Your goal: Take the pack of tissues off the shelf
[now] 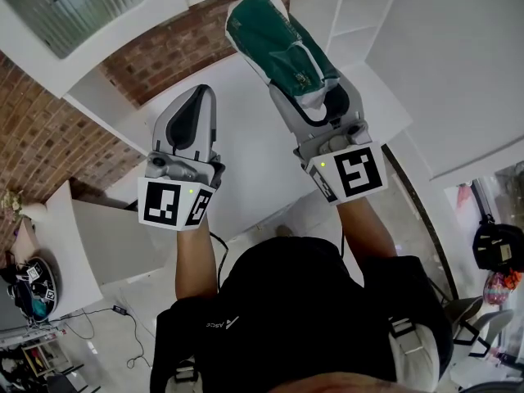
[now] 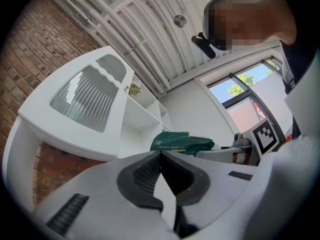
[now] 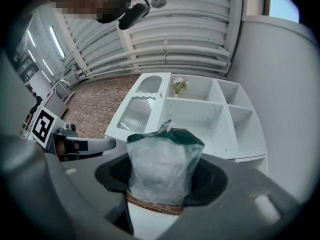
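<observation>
The pack of tissues (image 1: 282,47) is a green and clear plastic bag. My right gripper (image 1: 315,98) is shut on its lower end and holds it up in the air, in front of the white shelf unit (image 1: 352,6). In the right gripper view the pack (image 3: 162,166) stands between the jaws of my right gripper (image 3: 161,176), with the open shelf compartments (image 3: 200,109) behind it. My left gripper (image 1: 201,97) is raised beside it on the left, shut and holding nothing. In the left gripper view my left gripper (image 2: 160,156) has its jaws together, and the pack (image 2: 182,143) shows beyond them.
A brick wall (image 1: 49,137) runs at the left. A white cabinet with a ribbed glass door (image 3: 135,114) adjoins the shelves, and a small plant (image 3: 179,85) sits in an upper compartment. Bags (image 1: 495,256) and a cable (image 1: 115,311) lie on the floor below.
</observation>
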